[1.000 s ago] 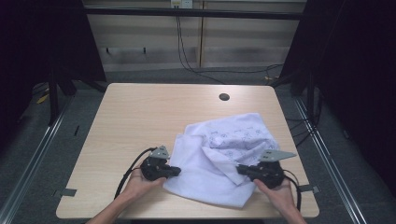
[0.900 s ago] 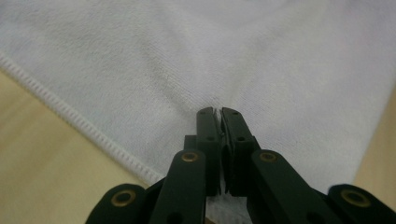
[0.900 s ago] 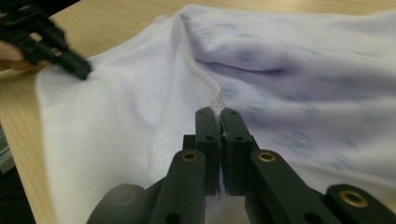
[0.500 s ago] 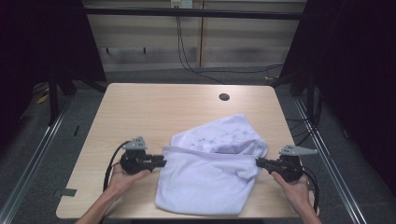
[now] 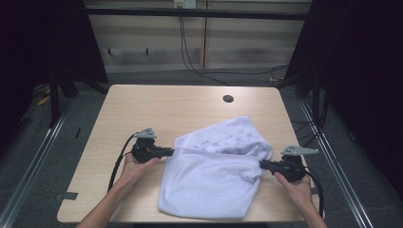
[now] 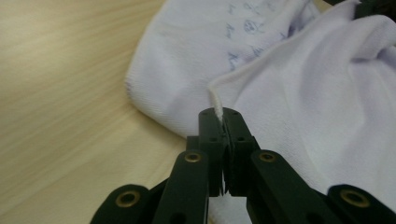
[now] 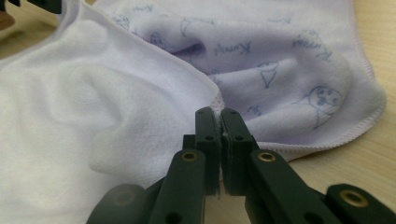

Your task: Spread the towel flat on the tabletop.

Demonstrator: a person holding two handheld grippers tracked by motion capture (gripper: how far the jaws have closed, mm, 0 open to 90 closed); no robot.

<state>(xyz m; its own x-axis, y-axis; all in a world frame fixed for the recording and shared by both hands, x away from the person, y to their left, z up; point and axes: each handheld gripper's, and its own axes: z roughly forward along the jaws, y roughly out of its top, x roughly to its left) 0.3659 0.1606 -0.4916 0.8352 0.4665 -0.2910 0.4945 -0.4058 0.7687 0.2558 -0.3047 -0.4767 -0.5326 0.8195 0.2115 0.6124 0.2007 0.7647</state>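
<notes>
Right gripper view: towel's [image 7: 261,56] blue doodles.

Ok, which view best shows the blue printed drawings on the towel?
The right gripper view: the printed towel lies close, so its little figures and script read clearly. The left gripper view catches a few blurred marks on the towel's far layer. The high view shows them as faint specks.

the towel [image 5: 214,175] lies on the worktop [image 5: 142,109], toward its near right part. the left hand-held gripper [image 5: 170,152] sits at the towel's left edge, the right hand-held gripper [image 5: 262,165] at its right edge, the fold line stretched between them. behind the towel, near the worktop's far edge, is a round hole [image 5: 228,99].
</notes>
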